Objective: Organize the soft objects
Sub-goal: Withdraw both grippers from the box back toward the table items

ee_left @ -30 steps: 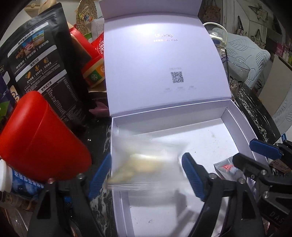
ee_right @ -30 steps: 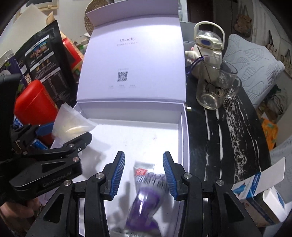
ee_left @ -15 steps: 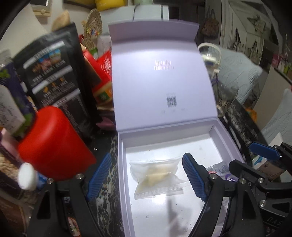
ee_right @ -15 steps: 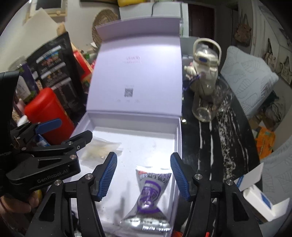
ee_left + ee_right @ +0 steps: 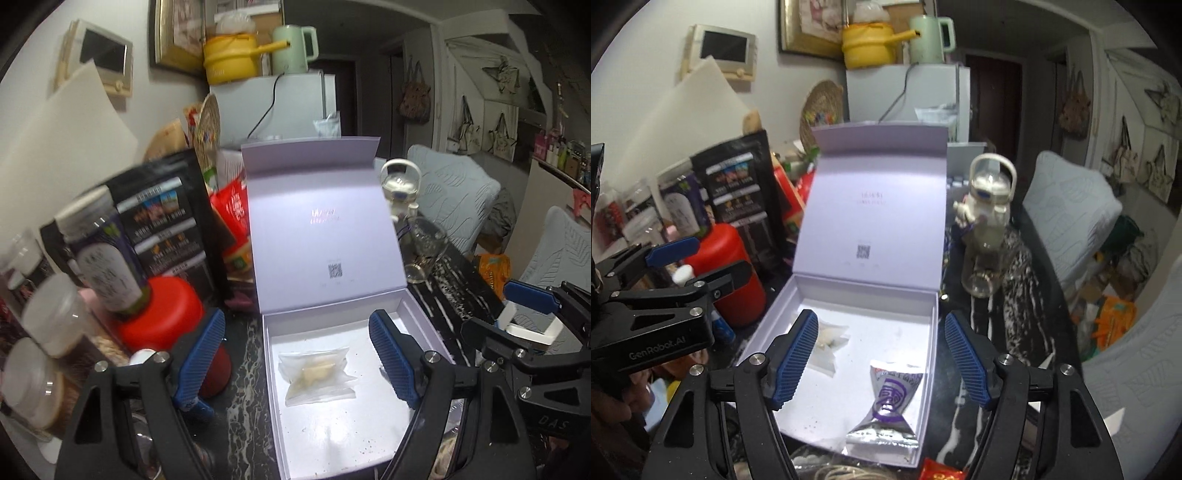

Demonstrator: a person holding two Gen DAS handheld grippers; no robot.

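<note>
Both claws are spread wide and pinch nothing. Between the blue pads of the left claw [image 5: 297, 360] you can look down on a see-through plastic packet with a pale yellow lump inside [image 5: 317, 373]. It lies flat on the floor of the open pale purple cardboard box [image 5: 424, 314], near the left wall. The right claw [image 5: 881, 358] has just been opening its jaws, and nothing sits between them now. Below it lies a silver and purple foil snack packet [image 5: 890, 406], pinched in the middle like a bow. It rests by the right wall of the same box, close to the front edge.

The two packets lie apart from each other, with bare box floor between them. So two soft things look put away already. The lid [image 5: 875, 206] stands straight up at the back and is not shut yet. More soft things may wait outside the box, but I cannot tell which. A red plastic tub [image 5: 162, 314] and a black printed bag [image 5: 166, 229] stand left of the box.
</note>
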